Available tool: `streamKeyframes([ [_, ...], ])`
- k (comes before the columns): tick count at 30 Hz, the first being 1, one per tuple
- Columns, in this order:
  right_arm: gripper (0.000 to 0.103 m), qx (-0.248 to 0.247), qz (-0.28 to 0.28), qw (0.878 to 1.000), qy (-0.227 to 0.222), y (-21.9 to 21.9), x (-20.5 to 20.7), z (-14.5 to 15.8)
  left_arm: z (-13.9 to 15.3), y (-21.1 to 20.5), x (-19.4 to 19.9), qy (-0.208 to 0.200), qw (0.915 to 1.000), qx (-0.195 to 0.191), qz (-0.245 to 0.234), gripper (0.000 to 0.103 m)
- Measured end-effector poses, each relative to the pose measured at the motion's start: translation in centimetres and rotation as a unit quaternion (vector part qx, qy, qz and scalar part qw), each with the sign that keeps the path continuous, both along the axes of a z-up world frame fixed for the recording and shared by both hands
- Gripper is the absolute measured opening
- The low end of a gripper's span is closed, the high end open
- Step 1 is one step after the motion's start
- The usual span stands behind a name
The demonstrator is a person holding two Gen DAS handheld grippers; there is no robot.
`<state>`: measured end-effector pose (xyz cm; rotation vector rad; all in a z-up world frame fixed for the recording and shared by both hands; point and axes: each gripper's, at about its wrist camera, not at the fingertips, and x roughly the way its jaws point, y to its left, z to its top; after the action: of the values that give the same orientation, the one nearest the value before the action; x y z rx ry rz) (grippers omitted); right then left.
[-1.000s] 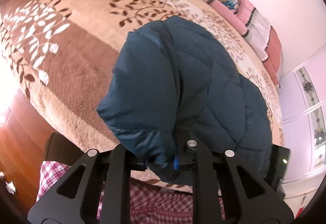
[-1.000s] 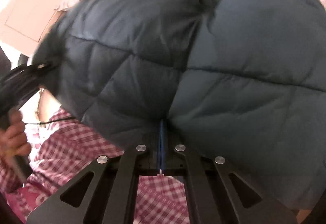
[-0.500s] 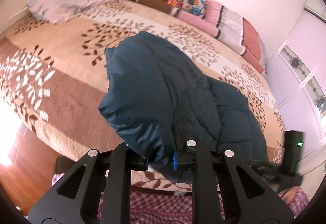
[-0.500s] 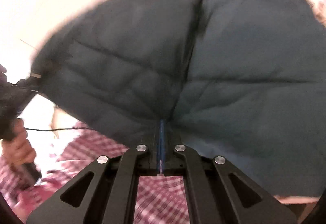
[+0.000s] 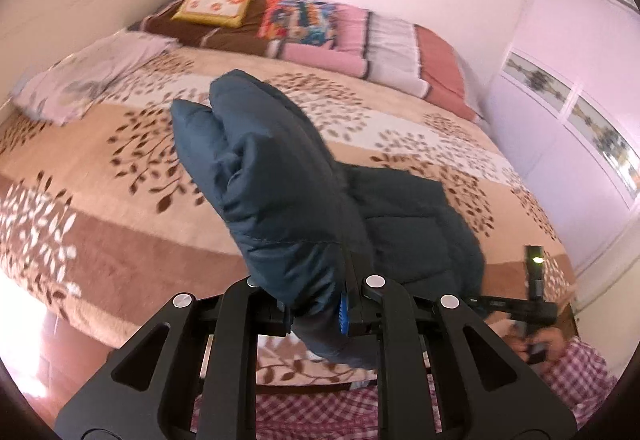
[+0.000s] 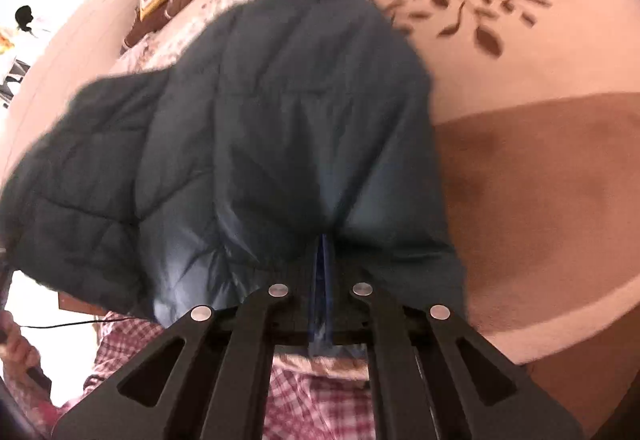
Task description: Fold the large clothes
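The left tool (image 5: 316,314) pinches a thick bunched fold of the dark blue quilted jacket (image 5: 280,176) between its 2 blue pads, lifting that part so it stands up over the bed (image 5: 100,160), while the rest of the jacket drapes down toward the bed's near edge. The right tool (image 6: 322,296) has its jaws nearly pressed together and just beginning to part, with a thin edge of the jacket (image 6: 256,128) between them, above the leaf-patterned blanket (image 6: 520,180). Pillows (image 5: 360,36) line the far end of the bed.
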<state>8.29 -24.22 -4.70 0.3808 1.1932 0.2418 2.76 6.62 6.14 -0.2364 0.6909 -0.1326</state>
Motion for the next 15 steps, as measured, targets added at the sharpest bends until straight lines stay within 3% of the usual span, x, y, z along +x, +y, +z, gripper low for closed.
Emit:
streamKeyframes([
  [7,0.004,0.021,0.004,1.000,-0.011,0.0,0.3,-0.5,2.1,-6.5,0.6,-0.029,0.9945,0.044,-0.090,0.015],
  [15,0.004,0.090,-0.014,0.996,0.000,-2.3,0.1,-1.4,1.4,-16.1,1.9,-0.030,0.9708,0.086,-0.222,0.015],
])
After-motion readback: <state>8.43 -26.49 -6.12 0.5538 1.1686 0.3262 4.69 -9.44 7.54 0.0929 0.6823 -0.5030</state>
